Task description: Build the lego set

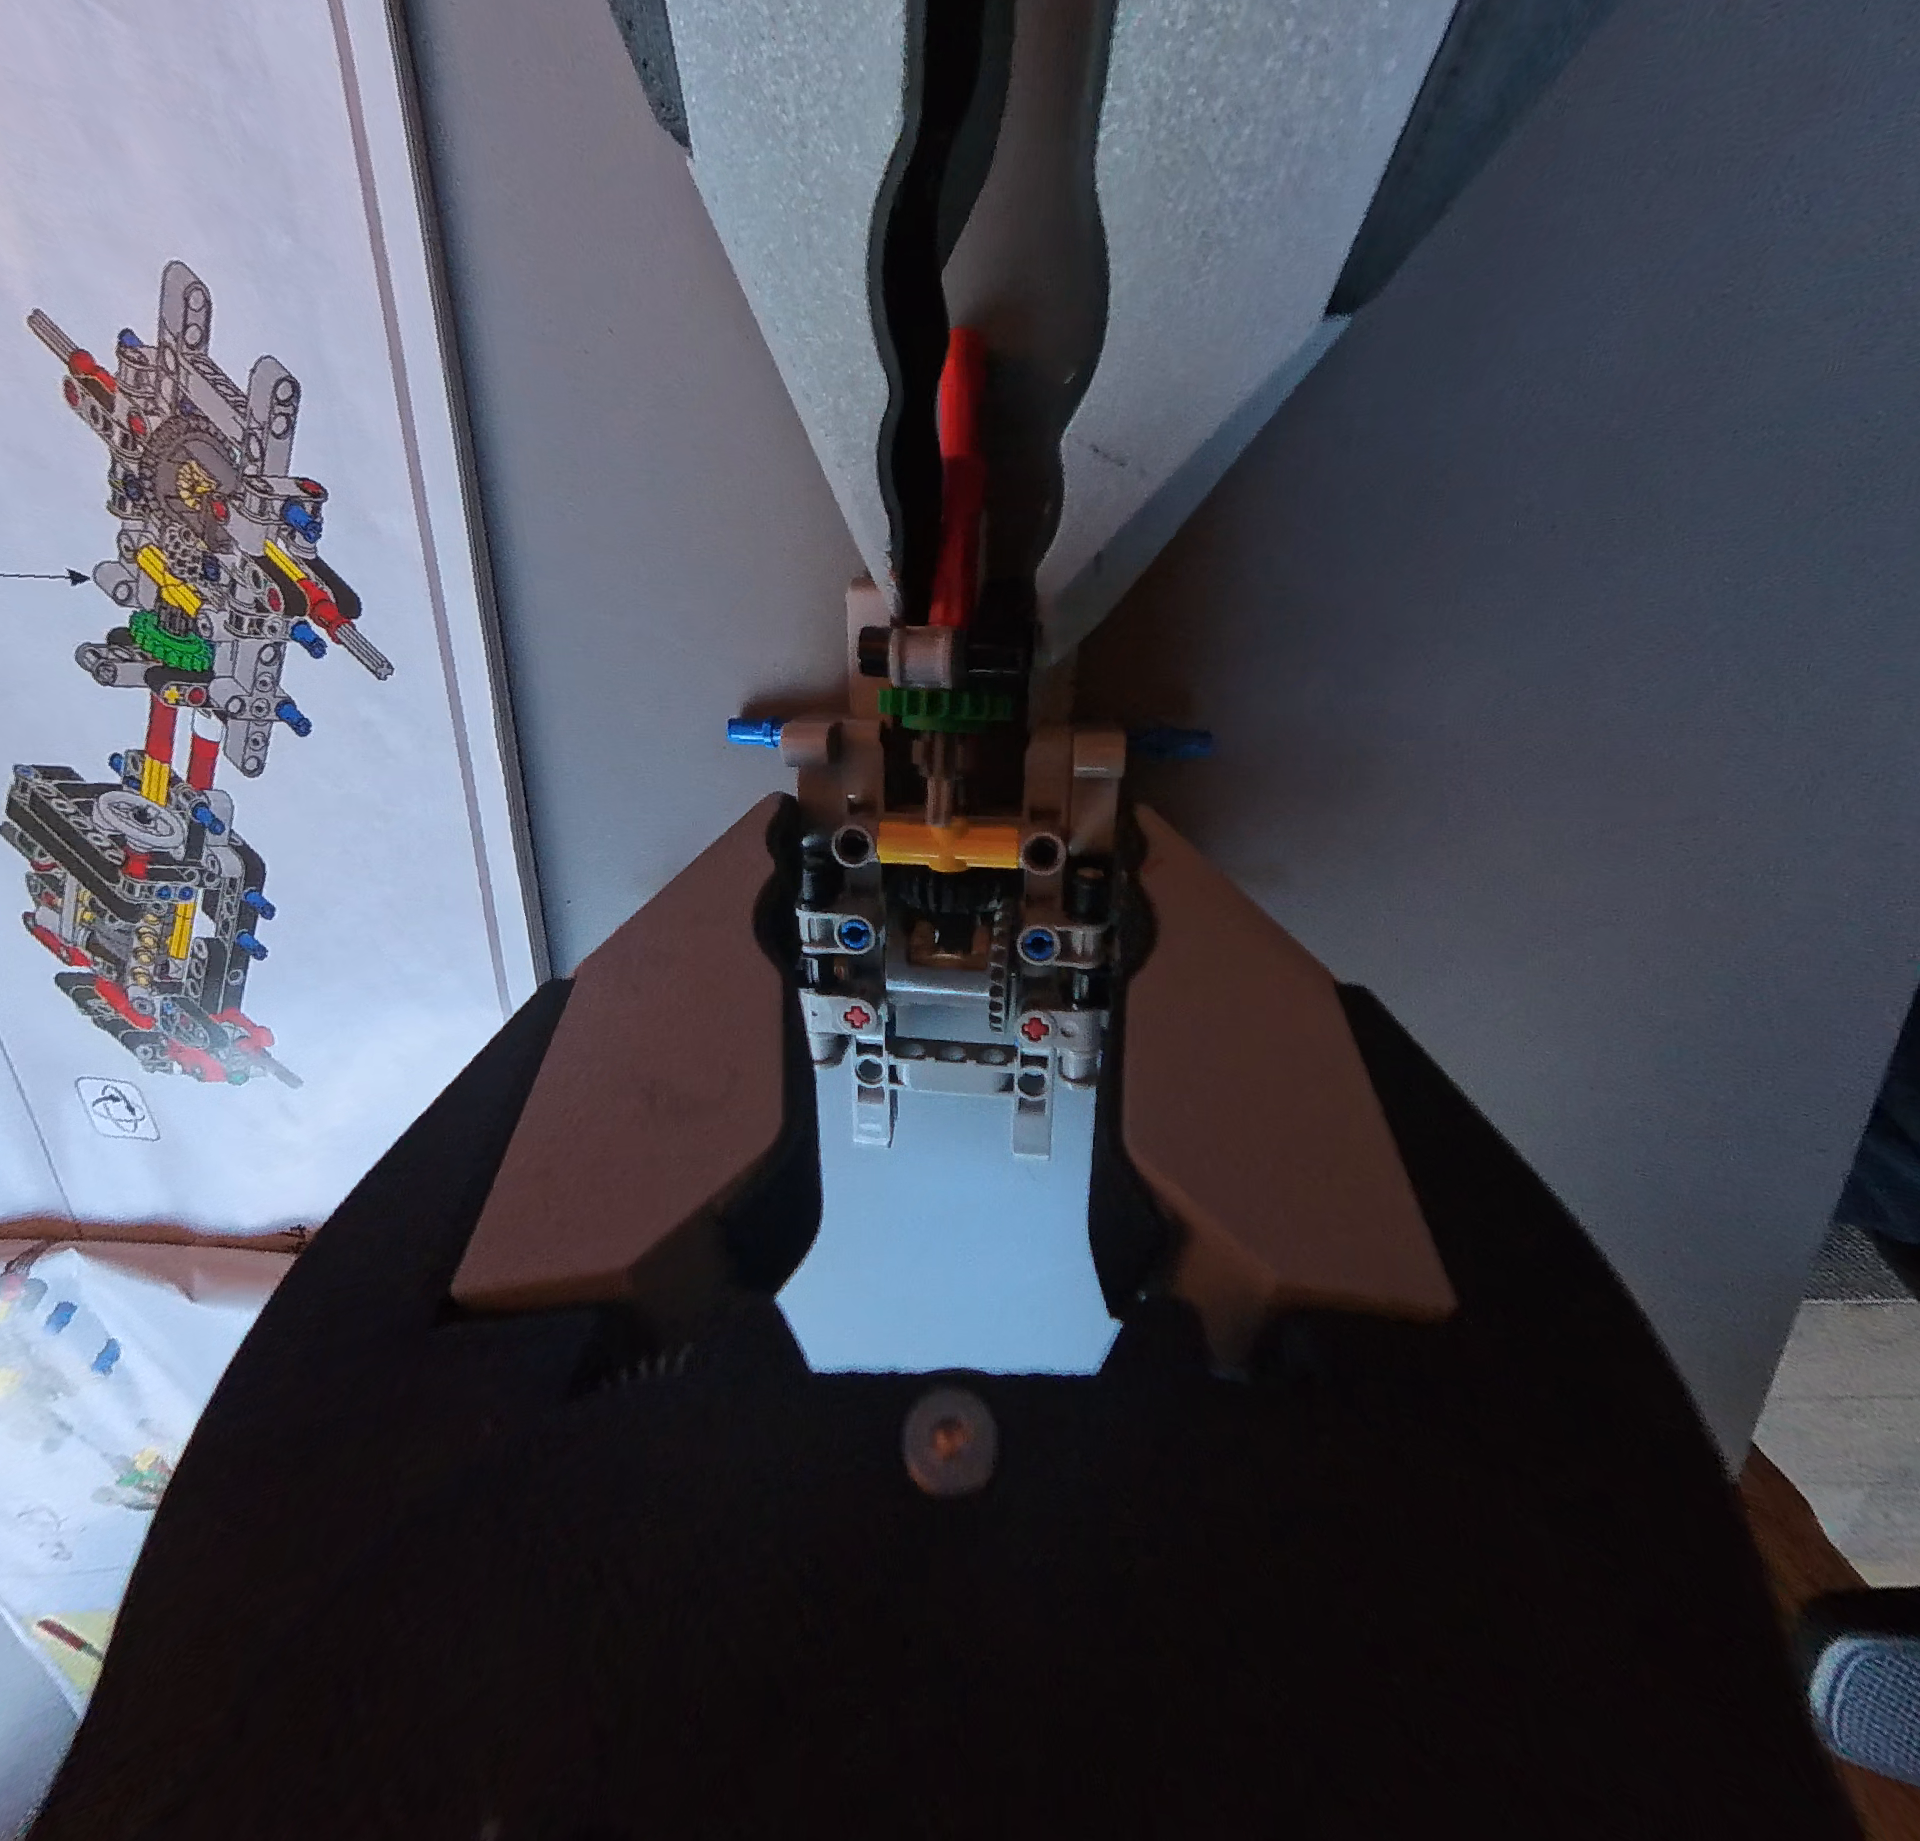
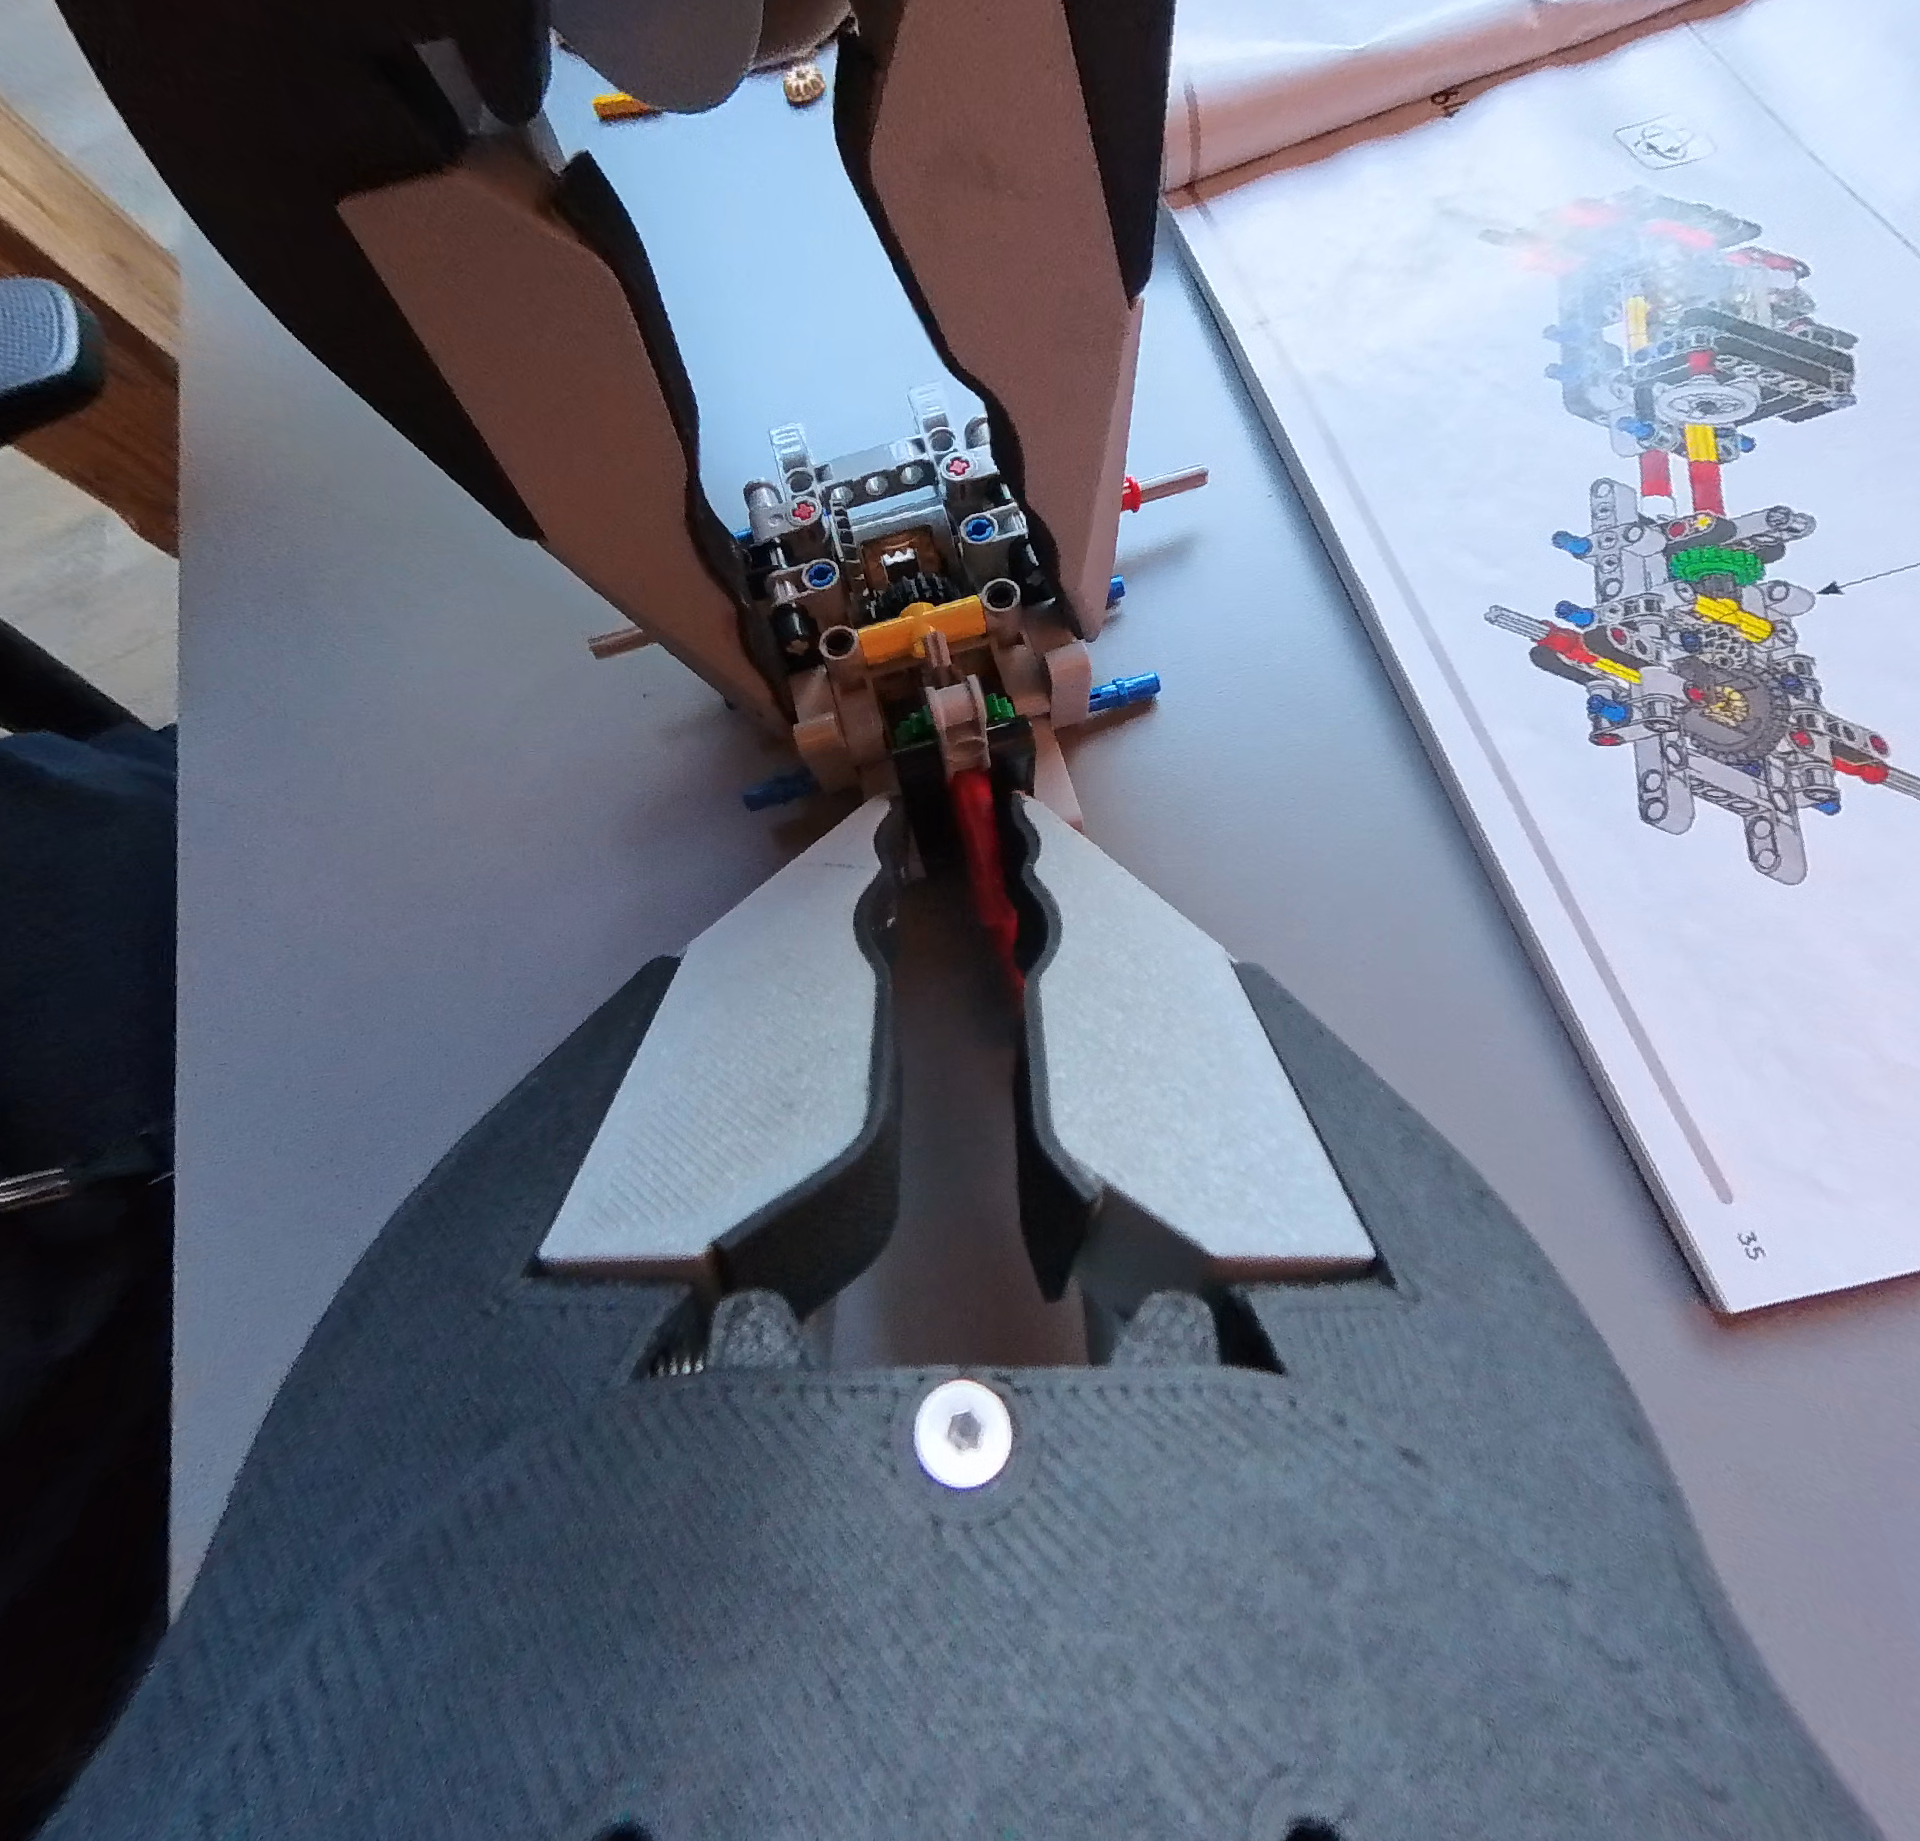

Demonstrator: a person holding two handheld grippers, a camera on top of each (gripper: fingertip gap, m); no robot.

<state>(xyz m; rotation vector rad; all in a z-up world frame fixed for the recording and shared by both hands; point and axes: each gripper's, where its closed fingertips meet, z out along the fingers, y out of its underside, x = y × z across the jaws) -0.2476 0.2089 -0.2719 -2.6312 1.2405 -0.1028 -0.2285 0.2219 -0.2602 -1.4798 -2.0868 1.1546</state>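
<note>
The right gripper is clamped on a red axle piece and the black part beside it. Beyond, the left gripper grips the grey brick assembly on the grey table, hiding its sides. An open instruction booklet lies alongside.

The brick model is mostly light grey and tan with black beams, a yellow crosspiece, a green gear, blue pins and a red axle piece — bright specks on a plain grey table. The left gripper has brownish-tan fingers on a black body; the right gripper shows speckled silver-grey fingers on ribbed charcoal. The instruction booklet is white, printed in the same colours.
</note>
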